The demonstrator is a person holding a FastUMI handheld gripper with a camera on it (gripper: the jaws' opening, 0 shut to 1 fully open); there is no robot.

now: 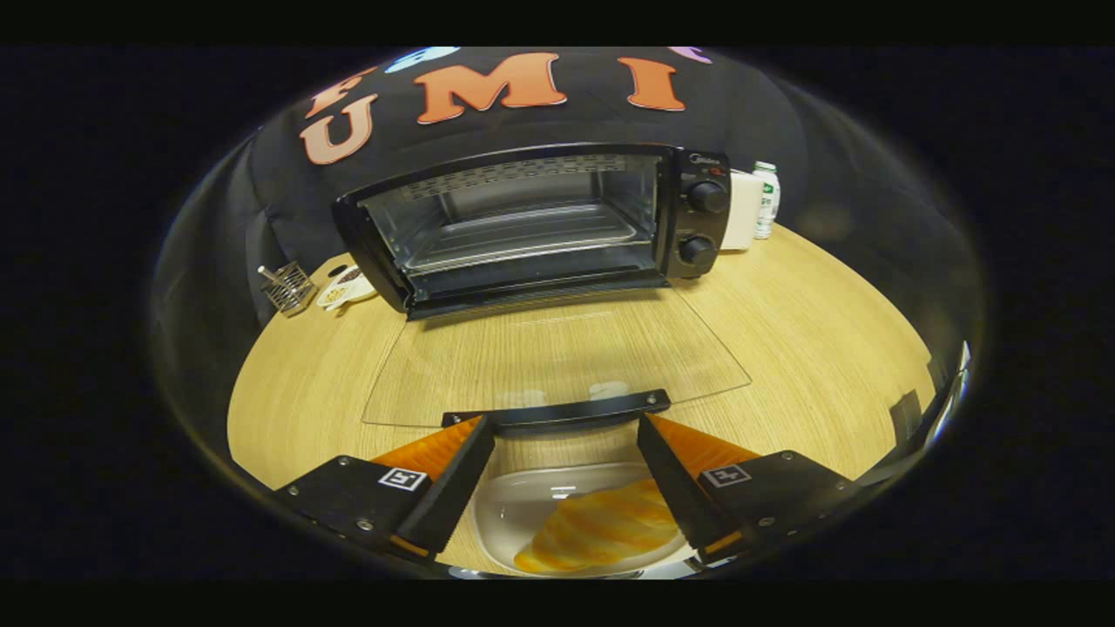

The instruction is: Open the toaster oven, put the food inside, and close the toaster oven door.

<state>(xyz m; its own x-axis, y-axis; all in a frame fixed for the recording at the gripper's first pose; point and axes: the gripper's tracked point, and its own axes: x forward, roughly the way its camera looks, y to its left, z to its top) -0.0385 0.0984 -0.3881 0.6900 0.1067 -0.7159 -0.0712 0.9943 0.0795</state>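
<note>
We see the bread (601,527) on its plate (510,514) at the table's (827,348) near edge, between our gripper's (566,431) open, empty fingers. Beyond them the toaster oven (540,222) stands at the far edge, its glass door (557,361) folded flat: opening appears done, loading and closing remain.

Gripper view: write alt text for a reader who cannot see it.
A toaster oven sits on a wooden table, its glass door folded flat. The open claw hovers near the door handle, above bread on a plate.
</note>
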